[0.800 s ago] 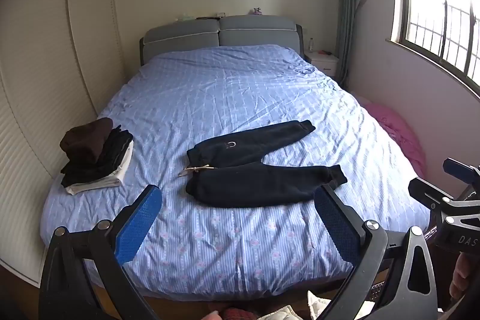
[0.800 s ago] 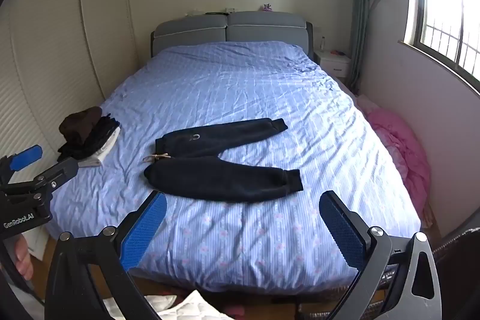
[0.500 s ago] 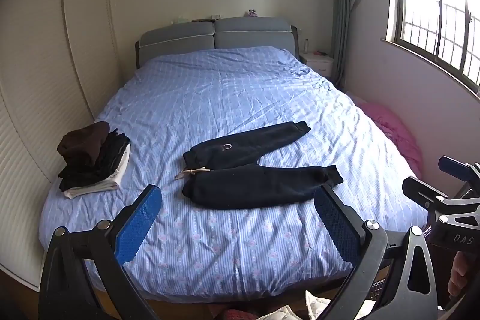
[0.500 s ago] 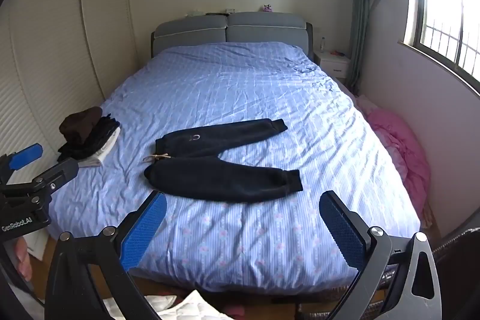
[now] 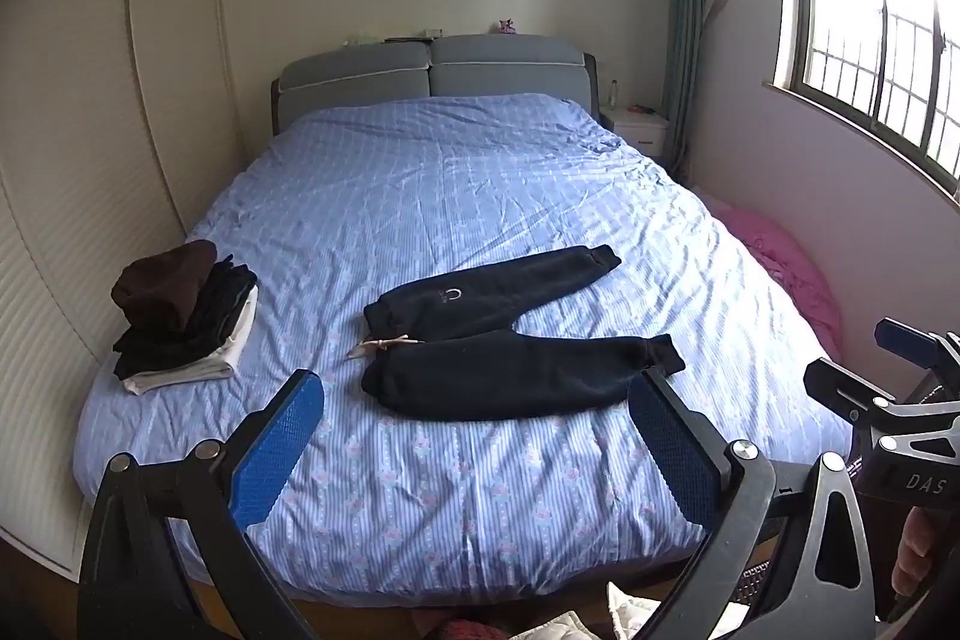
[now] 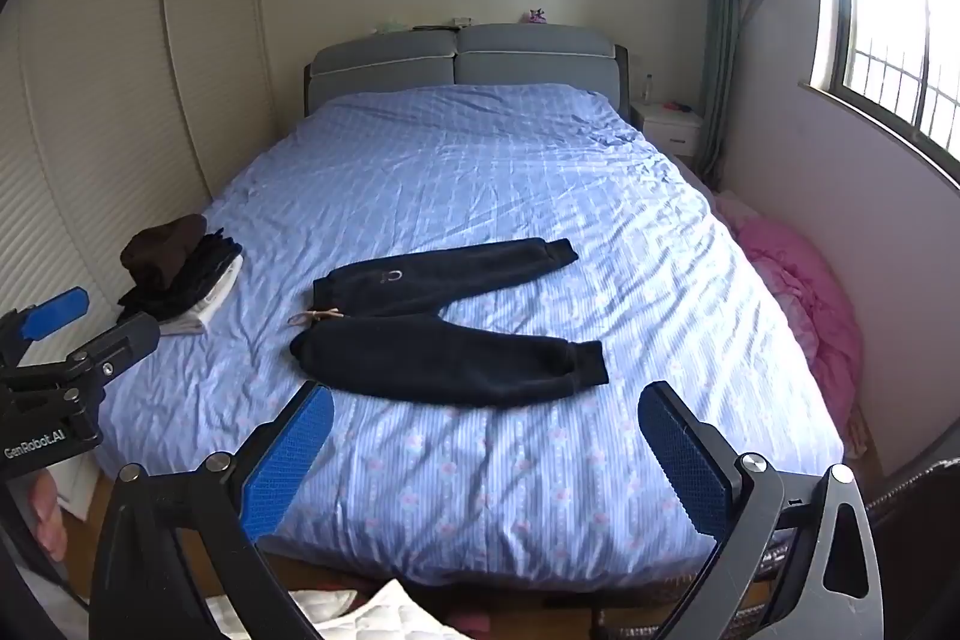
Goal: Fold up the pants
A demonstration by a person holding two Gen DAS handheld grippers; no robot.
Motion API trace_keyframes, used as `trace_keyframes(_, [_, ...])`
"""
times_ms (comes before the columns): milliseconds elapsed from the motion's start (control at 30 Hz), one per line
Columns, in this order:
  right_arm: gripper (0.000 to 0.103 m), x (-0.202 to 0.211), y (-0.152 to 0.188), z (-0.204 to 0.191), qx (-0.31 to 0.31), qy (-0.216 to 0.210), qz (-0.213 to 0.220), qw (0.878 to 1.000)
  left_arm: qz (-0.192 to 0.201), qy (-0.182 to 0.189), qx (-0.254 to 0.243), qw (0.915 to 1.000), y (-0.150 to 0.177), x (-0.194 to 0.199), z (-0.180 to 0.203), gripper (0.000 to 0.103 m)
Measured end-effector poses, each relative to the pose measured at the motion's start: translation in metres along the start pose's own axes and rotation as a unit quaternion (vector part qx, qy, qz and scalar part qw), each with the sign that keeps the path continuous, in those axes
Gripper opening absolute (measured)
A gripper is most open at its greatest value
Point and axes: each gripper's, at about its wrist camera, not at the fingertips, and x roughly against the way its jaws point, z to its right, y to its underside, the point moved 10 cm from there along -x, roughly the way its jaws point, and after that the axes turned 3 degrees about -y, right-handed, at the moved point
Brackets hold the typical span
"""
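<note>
Dark navy pants (image 5: 510, 334) lie flat on the blue bed (image 5: 456, 196), waist to the left with a tan drawstring, the two legs spread apart toward the right; they also show in the right wrist view (image 6: 444, 328). My left gripper (image 5: 474, 436) is open and empty, held above the foot of the bed, short of the pants. My right gripper (image 6: 480, 451) is open and empty too, at the foot of the bed. Each gripper shows at the edge of the other's view.
A stack of folded dark and white clothes (image 5: 180, 316) sits on the bed's left edge. A pink heap (image 5: 780, 268) lies on the floor at the right. Wardrobe doors (image 5: 90, 160) stand on the left, a window wall on the right. White cloth (image 6: 372, 616) lies on the floor below.
The left wrist view has drifted slightly, so the pants sit a little lower and further left in it. The right gripper has barely moved. Both grippers stay open.
</note>
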Motion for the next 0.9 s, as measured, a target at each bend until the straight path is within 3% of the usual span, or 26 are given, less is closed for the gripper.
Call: trace_keyframes(900, [0.103,-0.007,-0.013,0.006,-0.004,0.001,0.008,1.0,0.011,0.008,-0.009,0.9999,-0.015,-0.008,0.006,0.103])
